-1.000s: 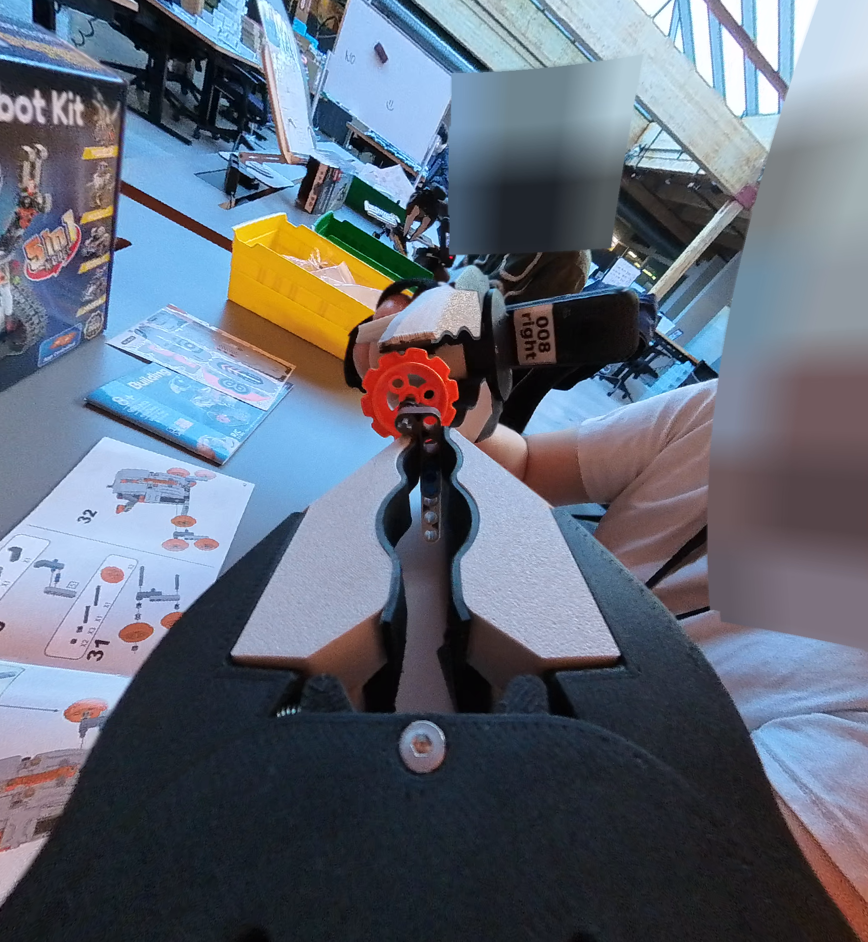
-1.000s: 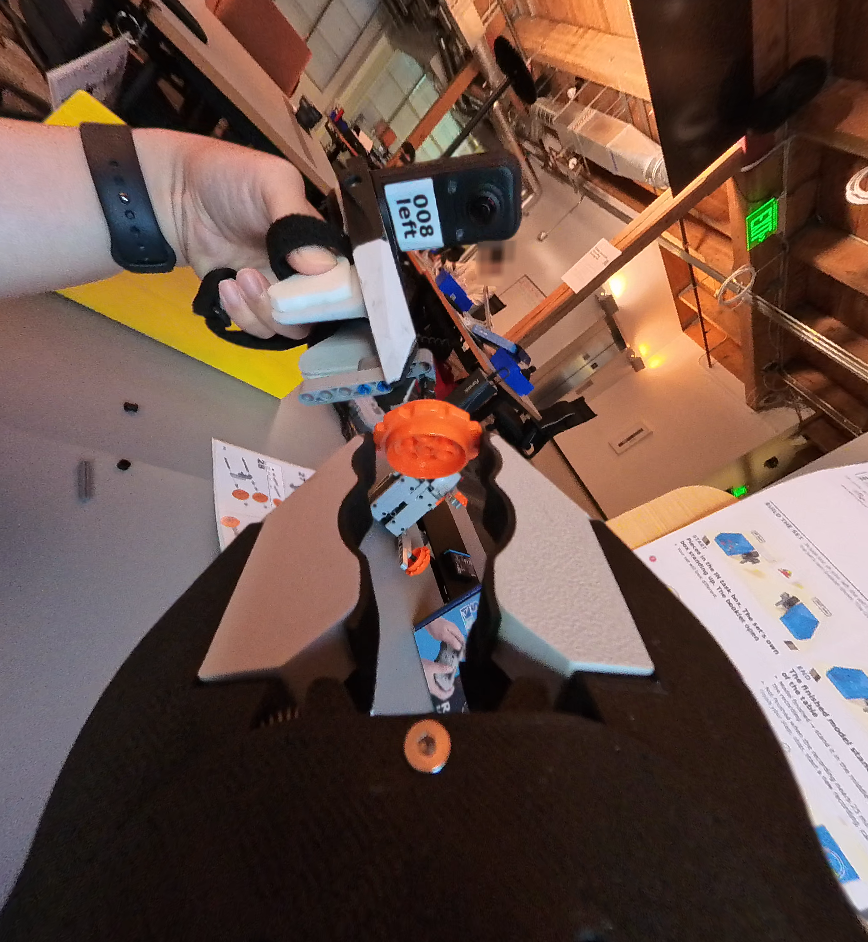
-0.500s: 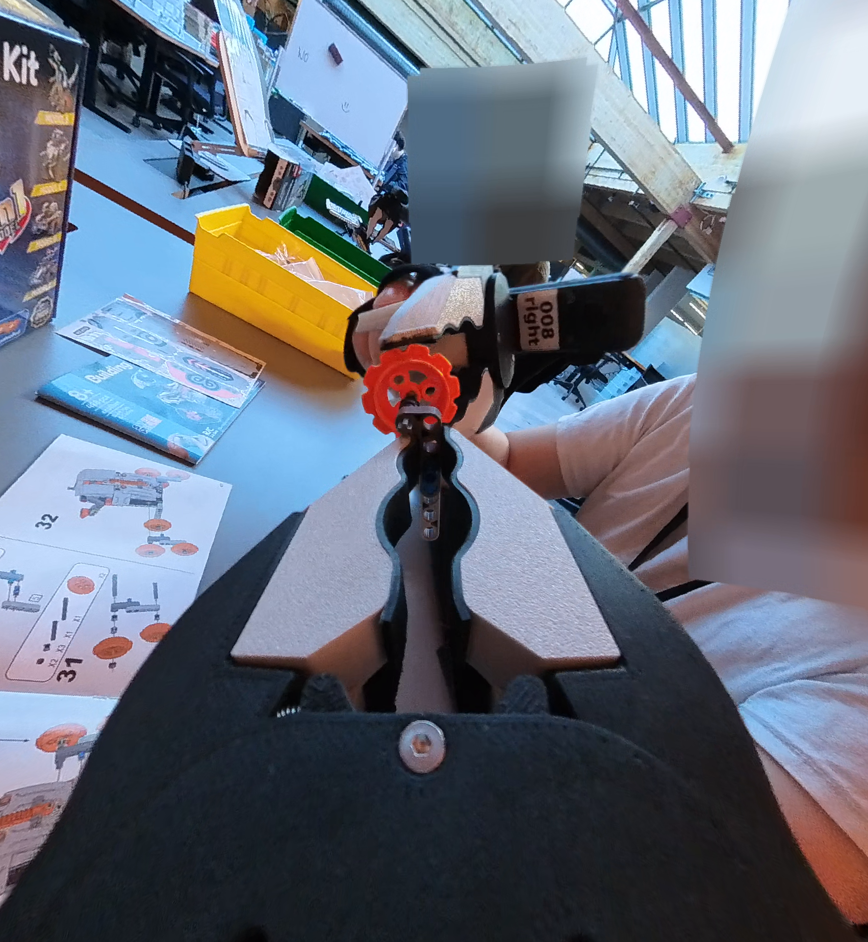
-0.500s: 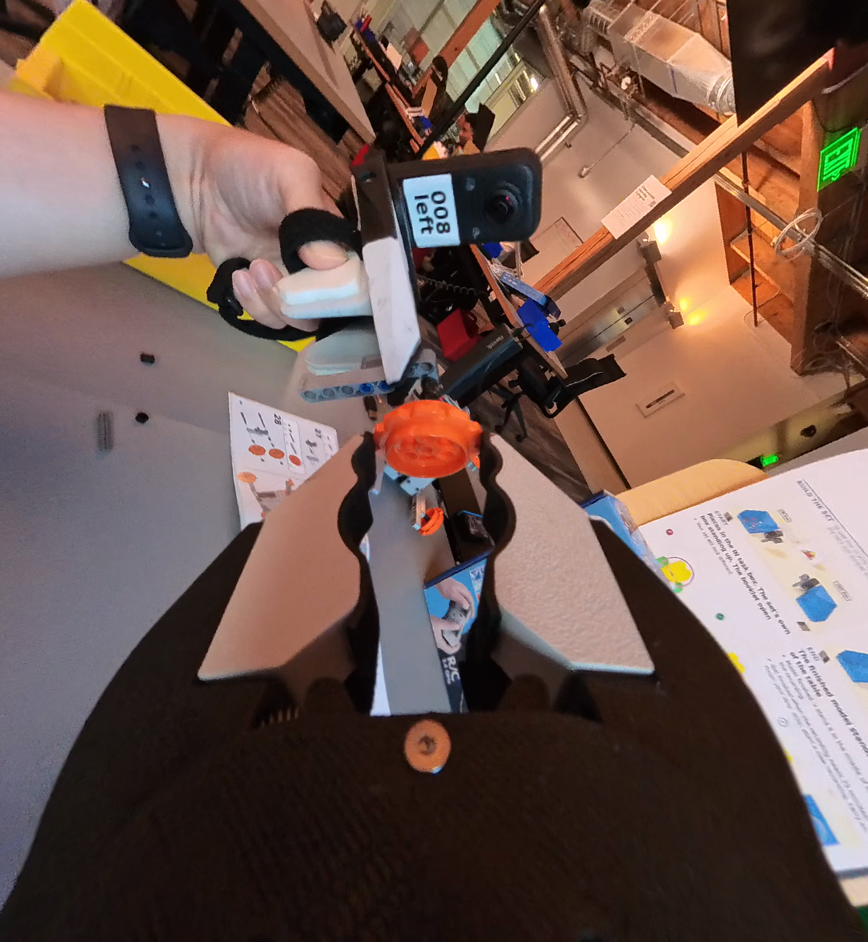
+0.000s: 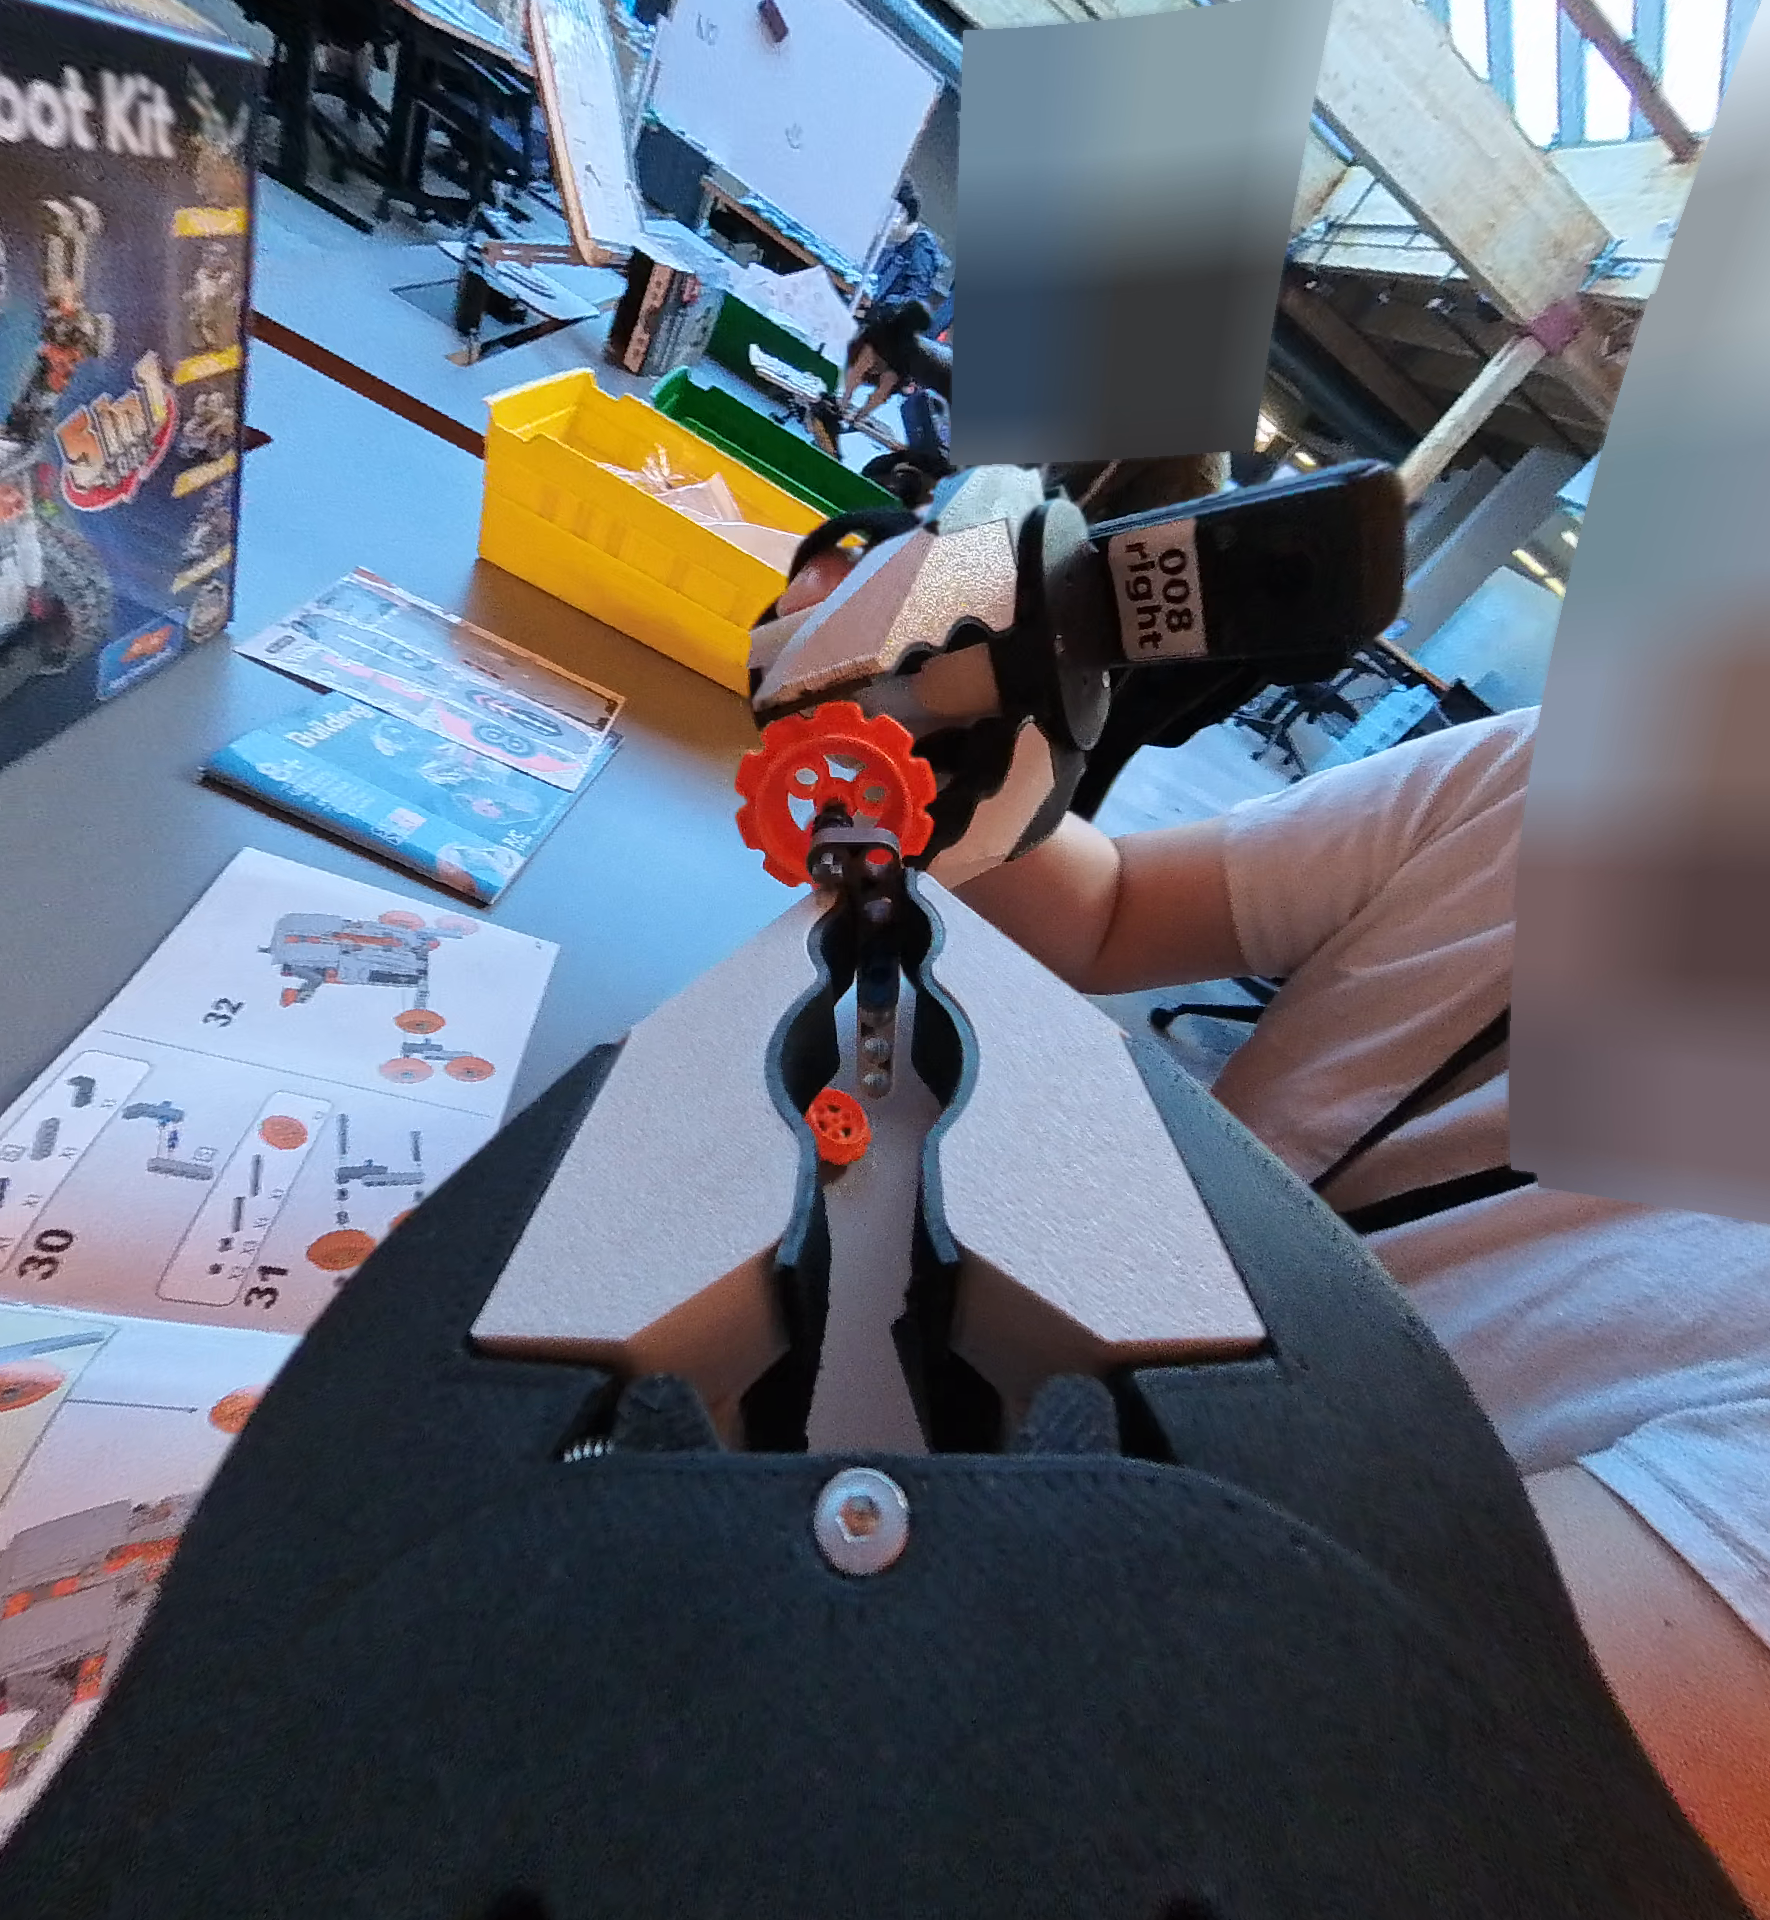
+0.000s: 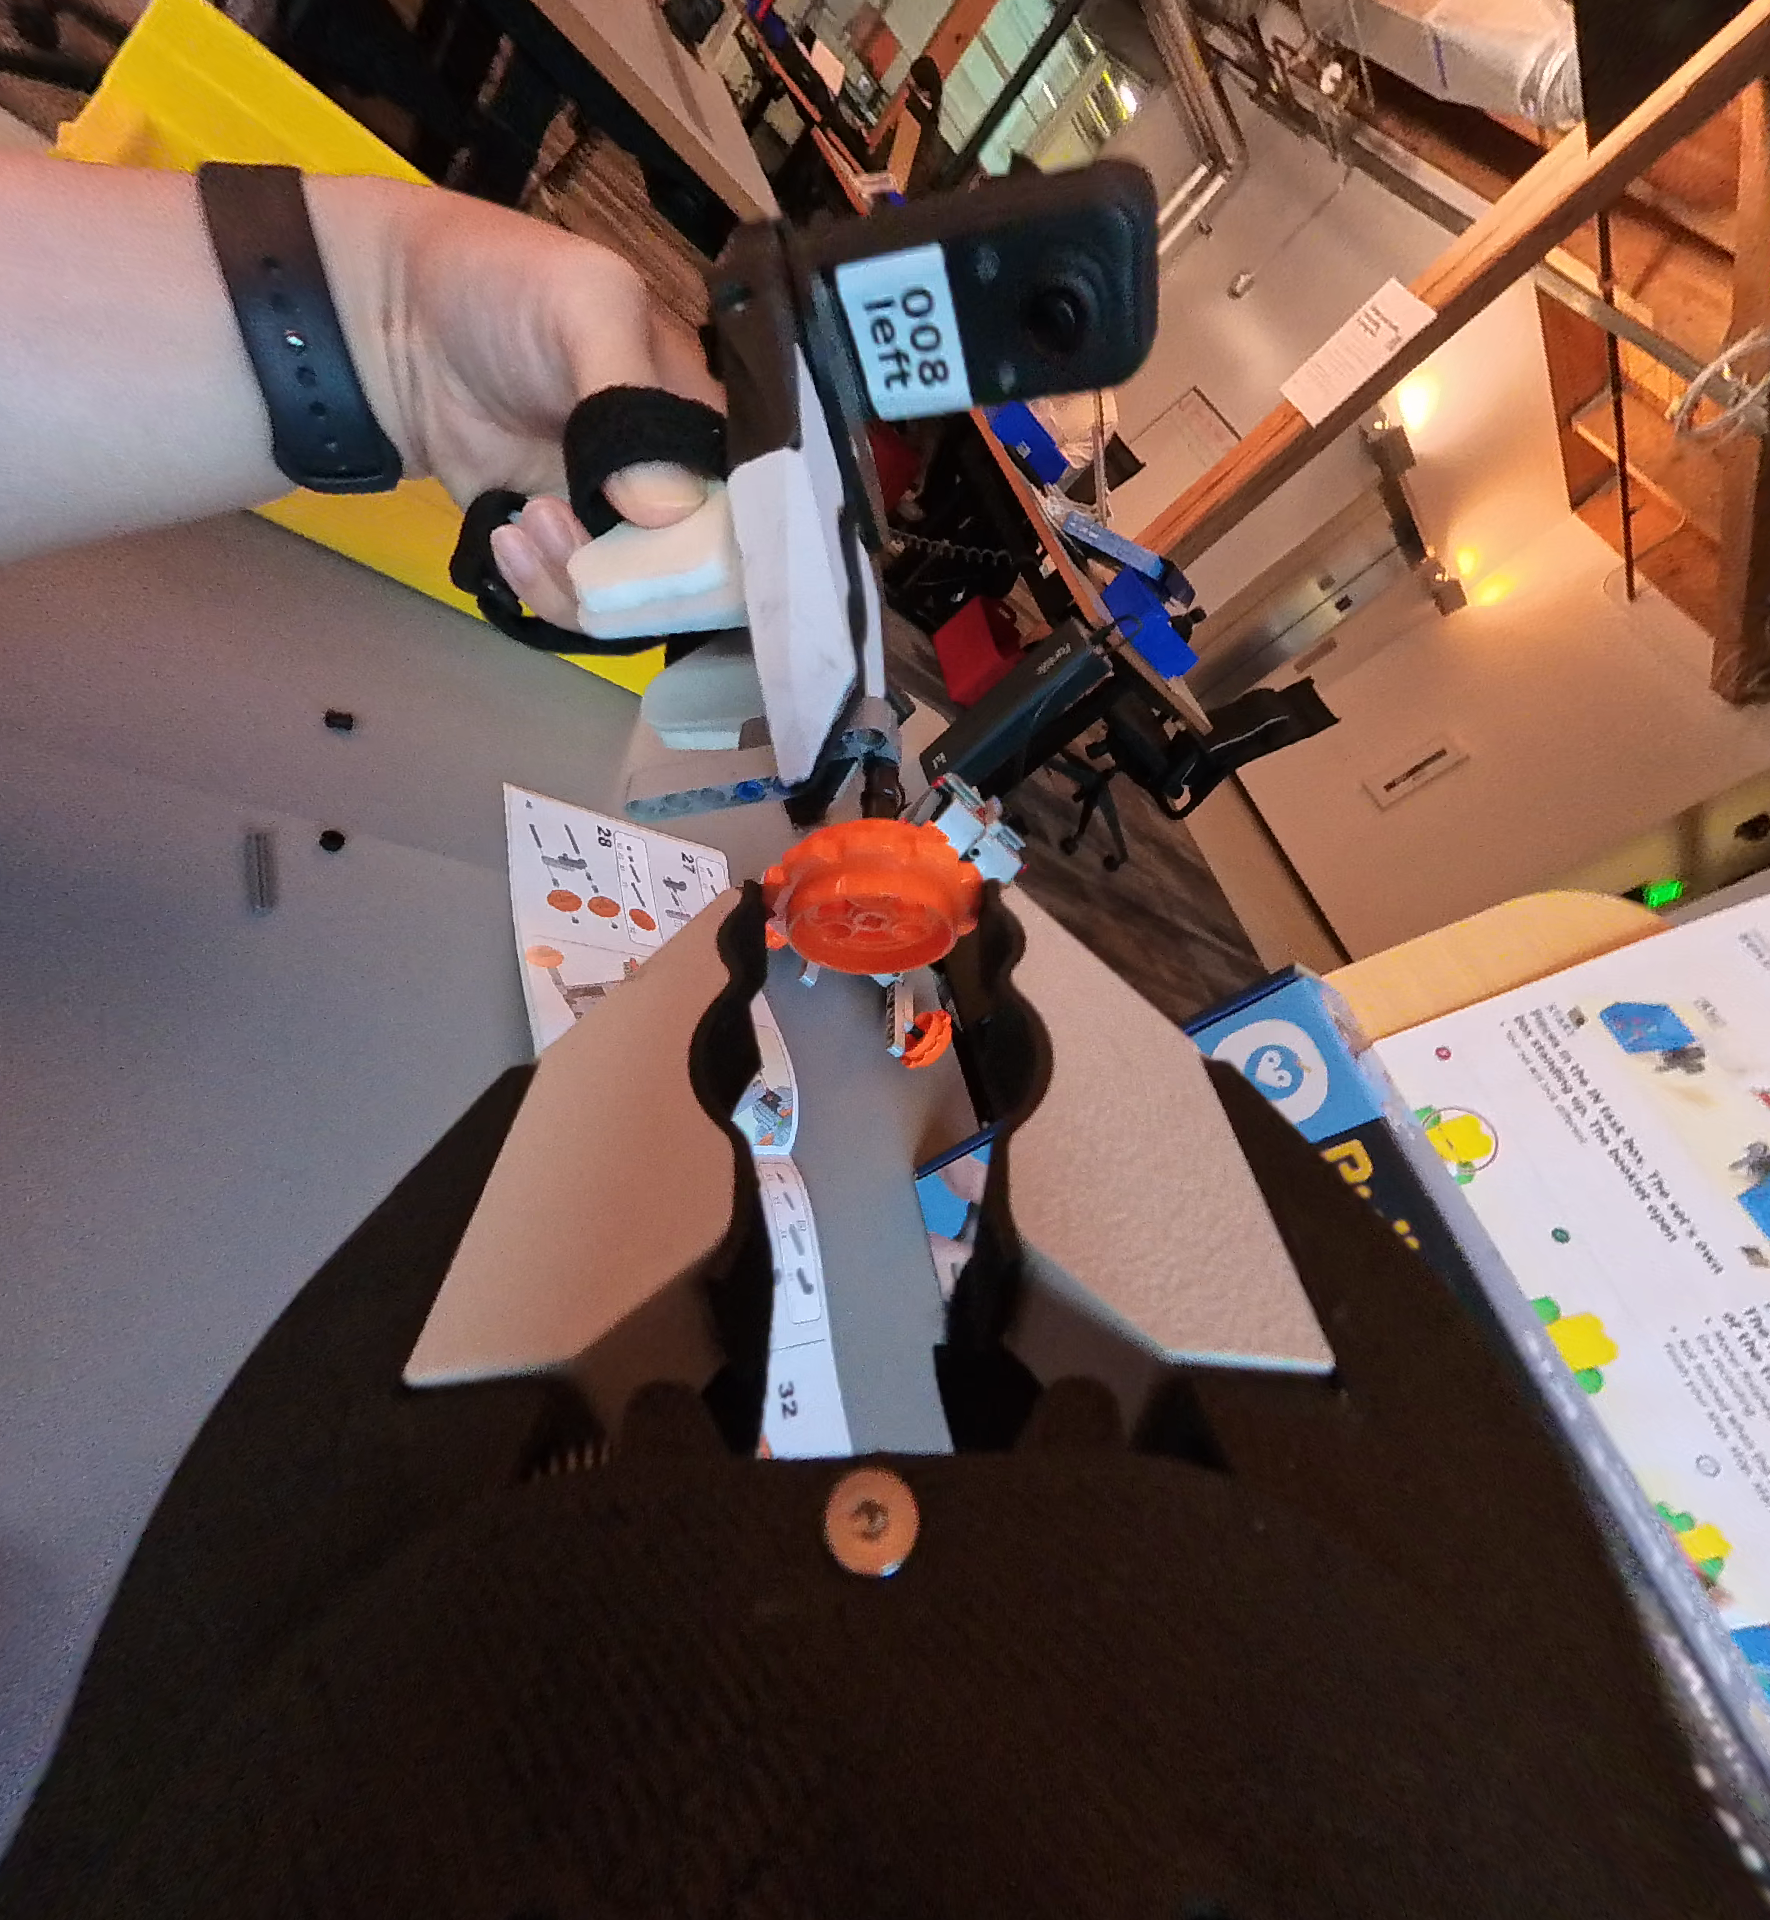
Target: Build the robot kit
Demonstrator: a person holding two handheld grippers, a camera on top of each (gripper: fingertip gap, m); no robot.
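Observation:
My left gripper (image 5: 865,906) is shut on a thin grey and blue toy beam (image 5: 876,1023) of a small building-kit assembly. A large orange toothed wheel (image 5: 834,792) sits at the beam's far end, and a small orange gear (image 5: 837,1125) shows between my fingers. My right gripper (image 6: 868,906) is shut on the orange wheel (image 6: 865,899), with its fingertips on either side. The right gripper also shows in the left wrist view (image 5: 860,644), tilted just above the wheel. The left gripper appears in the right wrist view (image 6: 808,623), held by a hand with a black wrist strap.
On the grey table (image 5: 60,862) lie instruction sheets (image 5: 237,1091) and a blue booklet (image 5: 403,769). A kit box (image 5: 70,364), a yellow bin (image 5: 632,520) and a green bin (image 5: 756,436) stand farther off. A blue box (image 6: 1296,1081), a printed sheet (image 6: 1639,1195) and small loose pins (image 6: 337,719) show in the right wrist view.
The right gripper has tilted upward over the wheel. The assembly has turned, so the small orange gear now shows between my left fingers. Both grippers stay shut.

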